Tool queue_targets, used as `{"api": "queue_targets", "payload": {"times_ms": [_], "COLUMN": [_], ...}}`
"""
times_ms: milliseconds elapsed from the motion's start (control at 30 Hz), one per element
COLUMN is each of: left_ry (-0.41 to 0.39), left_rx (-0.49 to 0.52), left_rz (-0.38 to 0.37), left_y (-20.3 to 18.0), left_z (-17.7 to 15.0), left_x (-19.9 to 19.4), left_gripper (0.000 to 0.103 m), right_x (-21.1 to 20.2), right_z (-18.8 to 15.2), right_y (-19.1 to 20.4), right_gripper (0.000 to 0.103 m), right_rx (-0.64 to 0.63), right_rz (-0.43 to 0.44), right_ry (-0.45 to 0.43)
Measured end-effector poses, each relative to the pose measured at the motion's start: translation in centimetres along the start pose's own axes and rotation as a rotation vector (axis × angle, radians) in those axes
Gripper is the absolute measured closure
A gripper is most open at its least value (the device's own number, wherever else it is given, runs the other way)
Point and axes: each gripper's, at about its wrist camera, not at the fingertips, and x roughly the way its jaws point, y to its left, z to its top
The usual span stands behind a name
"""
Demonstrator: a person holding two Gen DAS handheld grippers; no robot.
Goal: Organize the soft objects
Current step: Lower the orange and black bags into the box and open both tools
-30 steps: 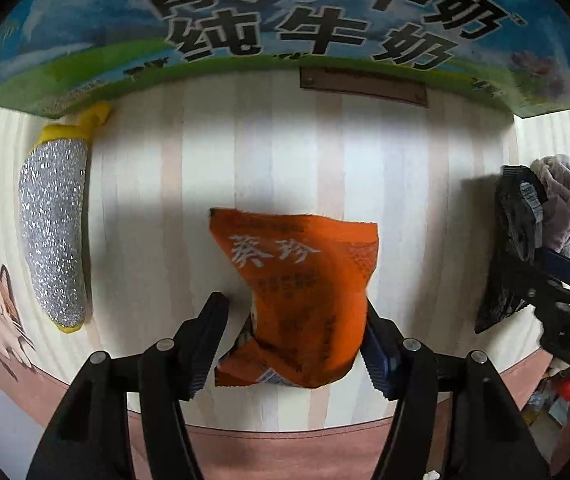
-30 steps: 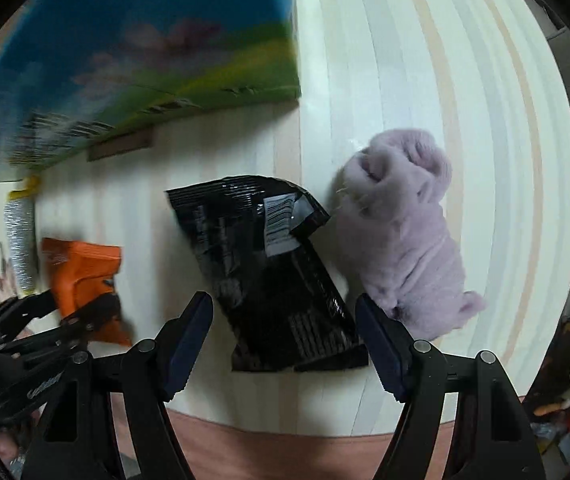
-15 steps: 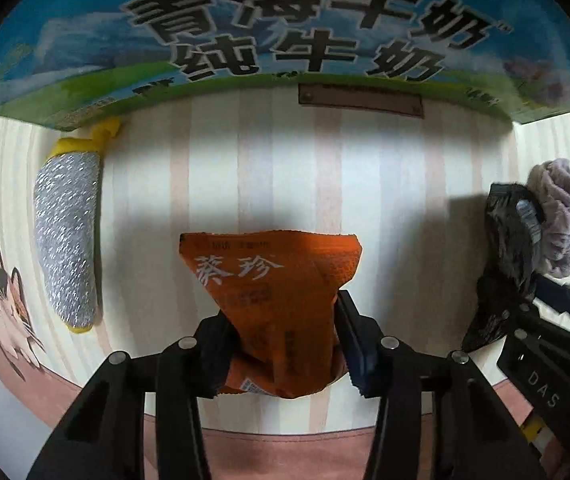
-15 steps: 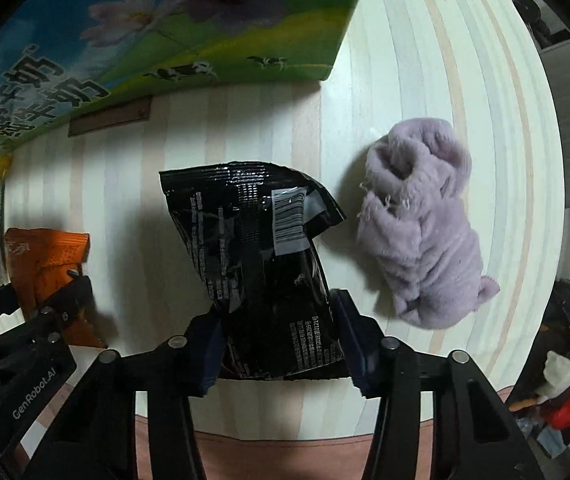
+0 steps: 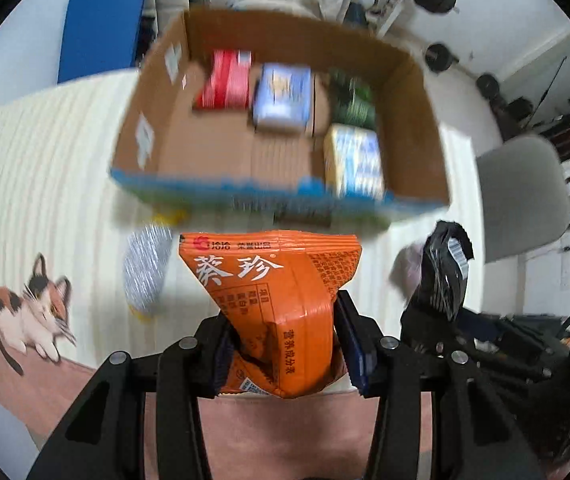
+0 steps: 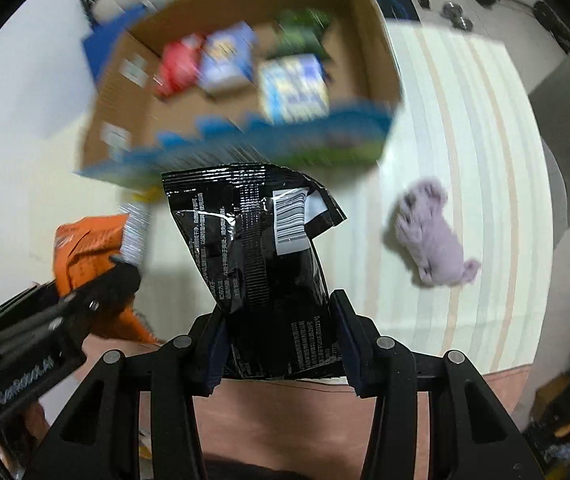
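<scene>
My left gripper (image 5: 285, 344) is shut on an orange snack bag (image 5: 277, 280) and holds it up off the table. My right gripper (image 6: 277, 344) is shut on a black snack bag (image 6: 257, 248), also lifted; this bag shows in the left wrist view (image 5: 443, 268) too. The orange bag shows at the left of the right wrist view (image 6: 85, 240). An open cardboard box (image 5: 417, 92) (image 6: 373, 40) with several packets inside stands beyond both bags. A purple plush toy (image 6: 433, 236) and a silver sponge (image 5: 145, 268) lie on the striped table.
The striped tablecloth (image 6: 465, 120) has a cat print (image 5: 33, 312) at the left front. A grey chair (image 5: 521, 196) stands to the right of the table. Gym weights lie on the floor behind.
Both grippers closed on their bags and lifted them off the table. The views have risen, so the box interior now shows instead of its printed side.
</scene>
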Motion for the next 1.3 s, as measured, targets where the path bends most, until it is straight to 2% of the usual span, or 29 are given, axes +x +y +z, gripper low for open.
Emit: {"api": "queue_targets", "payload": {"times_ms": [100,267,500,567,700,967,1067,1133,1167,1200,1267,1300], "left_ry": [-0.016,0.021,0.231,0.267,0.339,0.41,0.468,0.486,0.48,0.465,0.426,0.412], "left_rx": [0.0,-0.022,-0.089,-0.1,-0.127,-0.095,-0.087,-0.098,-0.097,-0.098,-0.094,-0.092], "left_rz": [0.015,0.049,0.036,0.038,0.023,0.015,0.028,0.003,0.011,0.021,0.033,0.039], "left_y": [1.4,3.9,6.8,7.2,8.0,7.6,7.5,7.7,7.8,8.0,8.1,8.2], "left_z": [3.9,9.7,16.4,17.1,18.1,18.2,17.8,17.5,17.6,17.6,17.6,17.6], "left_x": [-1.1,-0.1,6.0,7.4,10.0,12.7,13.7,14.0,13.9,13.6,12.8,12.4], "left_gripper": [0.06,0.06,0.06,0.06,0.06,0.058,0.056,0.048,0.038,0.03,0.027,0.026], "right_x": [-2.9,-4.1,-0.2,1.2,3.8,8.1,9.2,9.9,10.0,10.2,10.2,10.1], "right_z": [2.4,8.1,16.2,18.1,19.6,19.9,20.0,19.9,19.9,19.8,19.8,19.7], "right_y": [1.8,4.6,5.5,5.7,5.6,4.6,4.7,4.8,4.8,4.9,5.0,5.0], "right_gripper": [0.054,0.054,0.053,0.054,0.053,0.053,0.052,0.048,0.046,0.037,0.024,0.023], "right_rx": [-0.021,-0.027,0.046,0.06,0.072,0.095,0.085,0.071,0.068,0.058,0.04,0.036], "right_rz": [0.035,0.054,0.052,0.036,0.008,-0.001,-0.01,-0.016,-0.015,-0.022,-0.038,-0.045], "right_ry": [-0.054,-0.079,0.007,0.036,0.09,0.163,0.192,0.216,0.221,0.224,0.229,0.225]}}
